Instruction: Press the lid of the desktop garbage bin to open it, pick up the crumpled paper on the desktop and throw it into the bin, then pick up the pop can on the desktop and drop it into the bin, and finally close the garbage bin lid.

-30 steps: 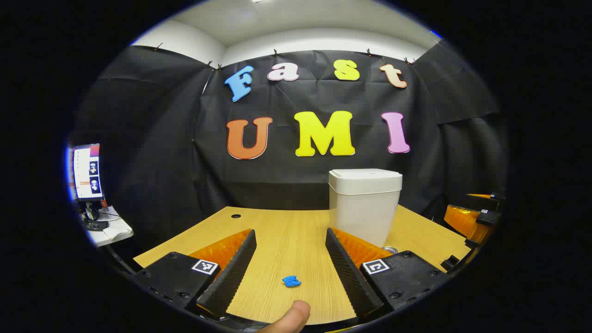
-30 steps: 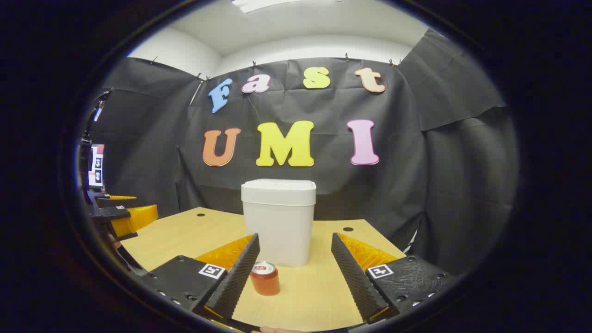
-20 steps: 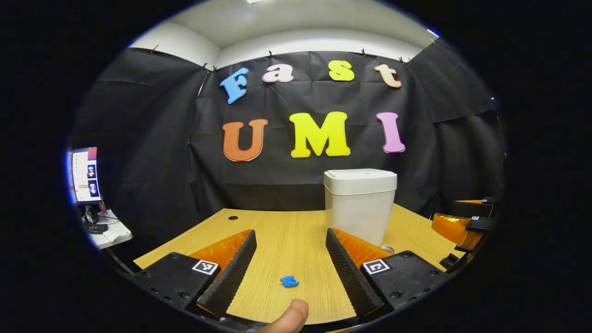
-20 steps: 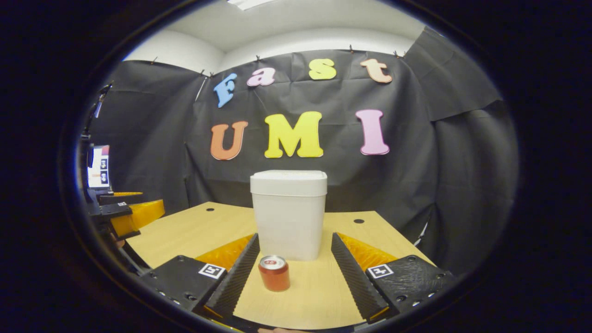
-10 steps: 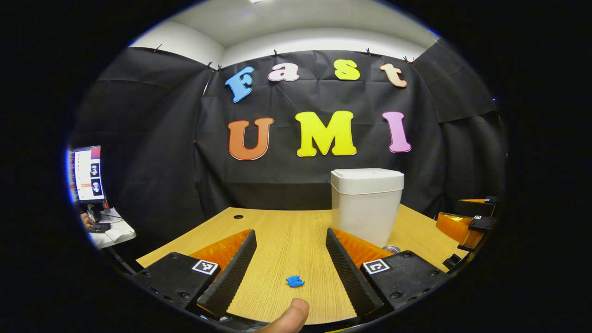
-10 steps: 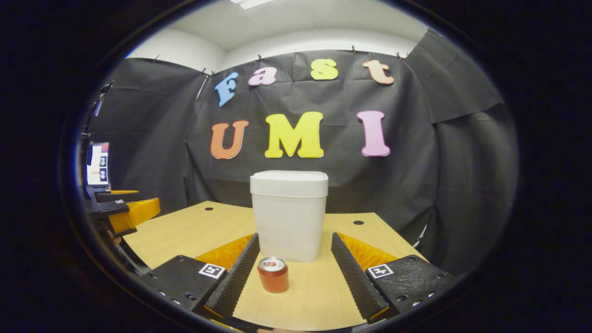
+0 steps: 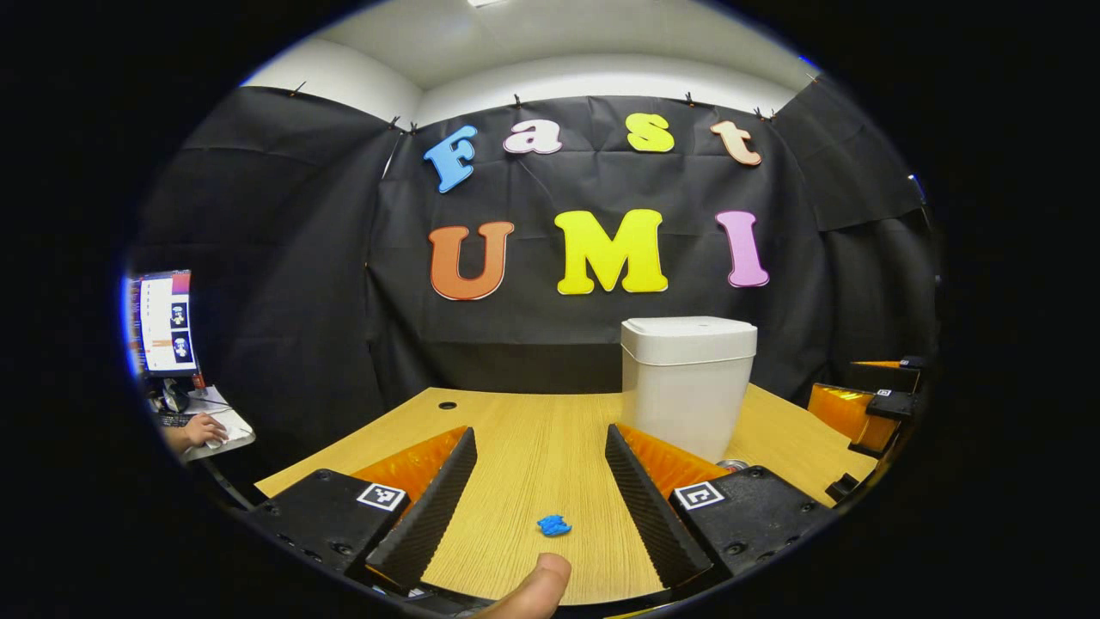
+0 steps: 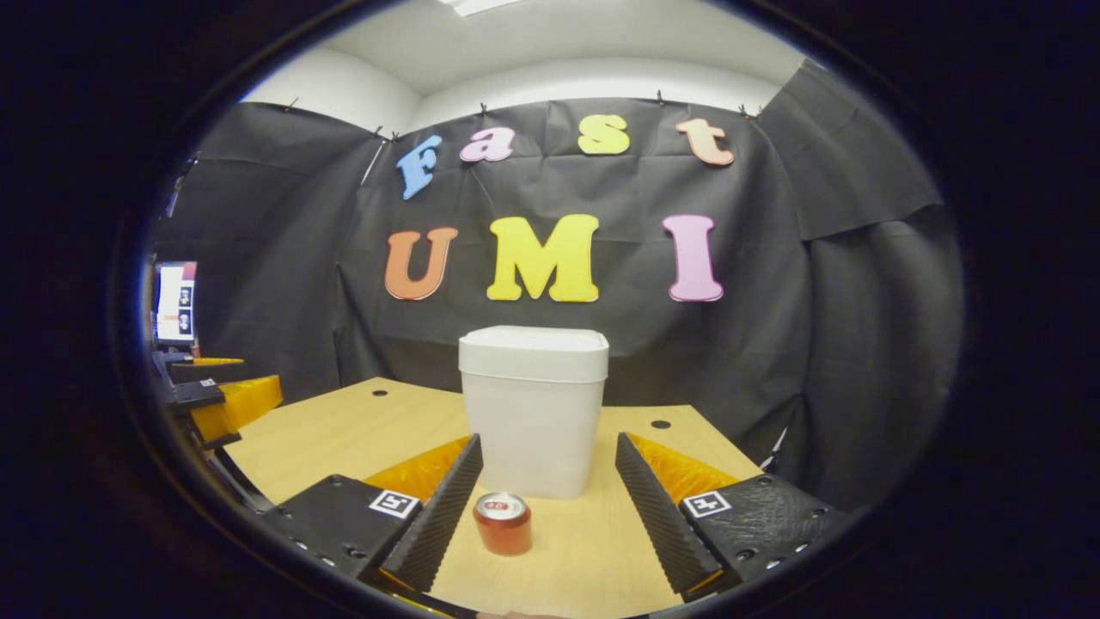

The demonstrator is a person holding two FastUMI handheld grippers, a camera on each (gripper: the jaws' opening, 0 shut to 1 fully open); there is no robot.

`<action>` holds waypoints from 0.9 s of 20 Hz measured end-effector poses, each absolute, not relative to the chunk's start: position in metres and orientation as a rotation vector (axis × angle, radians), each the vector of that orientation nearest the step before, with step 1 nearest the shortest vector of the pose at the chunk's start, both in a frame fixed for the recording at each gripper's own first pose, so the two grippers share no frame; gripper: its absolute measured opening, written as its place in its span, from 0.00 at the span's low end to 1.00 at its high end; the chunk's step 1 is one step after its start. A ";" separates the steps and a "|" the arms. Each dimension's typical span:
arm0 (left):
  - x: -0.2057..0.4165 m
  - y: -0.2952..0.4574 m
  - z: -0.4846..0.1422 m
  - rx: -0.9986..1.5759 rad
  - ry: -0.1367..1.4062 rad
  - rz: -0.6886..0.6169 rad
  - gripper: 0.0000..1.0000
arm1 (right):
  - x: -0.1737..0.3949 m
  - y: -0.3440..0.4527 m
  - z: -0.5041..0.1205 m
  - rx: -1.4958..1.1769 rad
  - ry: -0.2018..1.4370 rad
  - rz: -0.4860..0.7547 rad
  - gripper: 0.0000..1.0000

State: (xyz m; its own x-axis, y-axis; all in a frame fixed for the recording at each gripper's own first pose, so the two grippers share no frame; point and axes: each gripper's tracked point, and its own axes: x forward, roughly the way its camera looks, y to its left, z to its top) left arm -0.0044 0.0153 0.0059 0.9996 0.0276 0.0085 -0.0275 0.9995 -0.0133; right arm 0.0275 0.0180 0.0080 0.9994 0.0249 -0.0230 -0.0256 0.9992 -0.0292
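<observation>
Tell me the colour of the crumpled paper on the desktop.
Bright blue crumpled paper, best in the left gripper view.

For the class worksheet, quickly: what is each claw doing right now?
Left claw: open, holding nothing; blue crumpled paper lies between its fingers.
Right claw: open, holding nothing; pop can stands untouched.
</observation>
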 end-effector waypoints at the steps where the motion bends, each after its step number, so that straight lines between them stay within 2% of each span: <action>1: -0.005 0.019 0.005 -0.016 -0.007 0.033 0.97 | 0.030 0.019 0.012 -0.037 0.018 0.022 0.95; 7: -0.005 0.028 0.007 -0.041 -0.004 0.049 0.97 | 0.040 0.046 0.039 0.008 0.032 0.096 0.94; 11: -0.005 0.038 0.007 -0.044 -0.004 0.061 0.98 | 0.062 0.048 0.073 0.044 0.003 0.099 0.81; 14: -0.002 0.044 0.006 -0.056 0.003 0.068 0.97 | 0.088 0.050 0.090 0.073 0.020 0.095 0.57; 15: -0.001 0.046 0.004 -0.059 0.008 0.072 0.98 | 0.099 0.051 0.097 0.069 0.026 0.093 0.54; 17: 0.001 0.050 0.000 -0.064 0.020 0.079 0.98 | 0.116 0.064 0.113 0.074 0.023 0.140 0.35; 18: 0.003 0.052 -0.002 -0.067 0.025 0.082 0.98 | 0.125 0.066 0.117 0.075 0.033 0.142 0.29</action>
